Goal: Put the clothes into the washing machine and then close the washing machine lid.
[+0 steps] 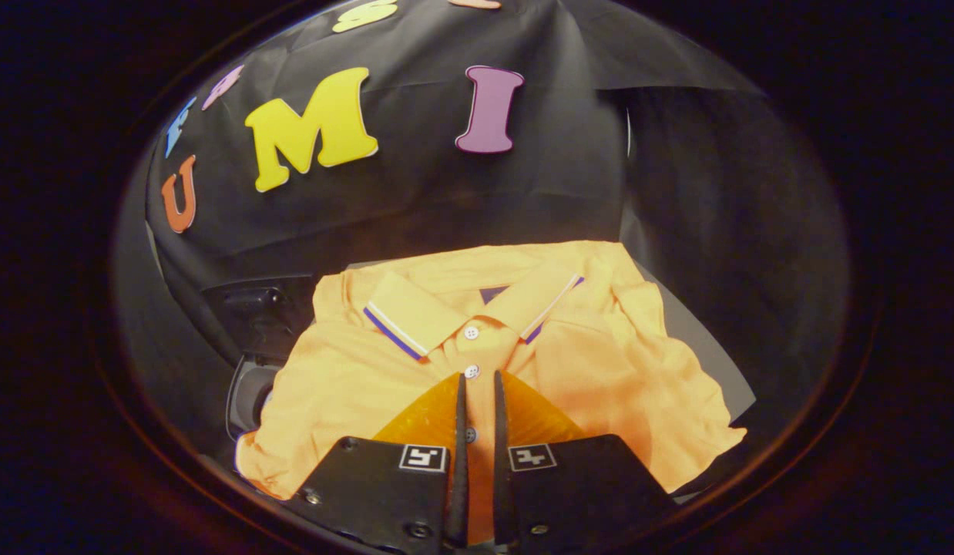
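Fingers (477, 379) nearly closed, only a narrow slot between them, right over the button placket of the orange polo shirt (600, 362). Shirt spreads wide under and ahead of the fingers, blocking straight-down access there. Left of the shirt: dark machine housing (265, 308) and a round opening (250, 393), partly covered by the shirt edge. Beyond the collar, open space up to the booth wall.

Black cloth-walled (523, 193) recording booth
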Demonstrator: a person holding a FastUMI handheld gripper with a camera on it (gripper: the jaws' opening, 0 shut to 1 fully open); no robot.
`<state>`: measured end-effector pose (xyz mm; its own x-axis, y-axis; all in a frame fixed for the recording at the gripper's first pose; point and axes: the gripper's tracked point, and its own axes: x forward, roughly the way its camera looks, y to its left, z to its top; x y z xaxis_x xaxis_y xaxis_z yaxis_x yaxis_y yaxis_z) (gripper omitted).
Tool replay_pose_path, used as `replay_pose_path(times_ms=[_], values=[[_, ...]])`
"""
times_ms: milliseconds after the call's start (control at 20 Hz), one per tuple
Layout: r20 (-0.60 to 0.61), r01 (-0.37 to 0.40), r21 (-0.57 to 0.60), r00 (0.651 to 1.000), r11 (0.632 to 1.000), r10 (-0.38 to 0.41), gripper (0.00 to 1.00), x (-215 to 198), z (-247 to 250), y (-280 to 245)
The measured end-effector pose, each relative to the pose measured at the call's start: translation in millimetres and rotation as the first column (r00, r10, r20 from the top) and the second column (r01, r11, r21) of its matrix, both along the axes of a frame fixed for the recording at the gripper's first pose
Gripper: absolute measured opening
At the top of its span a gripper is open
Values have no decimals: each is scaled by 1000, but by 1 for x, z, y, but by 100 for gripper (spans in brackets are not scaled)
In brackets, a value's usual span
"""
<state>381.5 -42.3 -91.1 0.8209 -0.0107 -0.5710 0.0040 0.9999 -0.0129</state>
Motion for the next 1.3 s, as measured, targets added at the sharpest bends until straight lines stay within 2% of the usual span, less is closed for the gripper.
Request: replay_pose_path(times_ms=[50,150,500,850,1000,1300], values=[[-17,7,0,1000,1000,-7,12,0,1,1],[-35,5,10,999,1000,-4,8,-2,2,2],[-63,20,-13,998,1000,-21,8,-3,8,5],[-61,7,-13,998,1000,-8,8,-10,23,37],[-45,-10,-8,999,1000,10,8,-6,36,57],[-26,-96,-2,995,995,96,8,-3,54,113]])
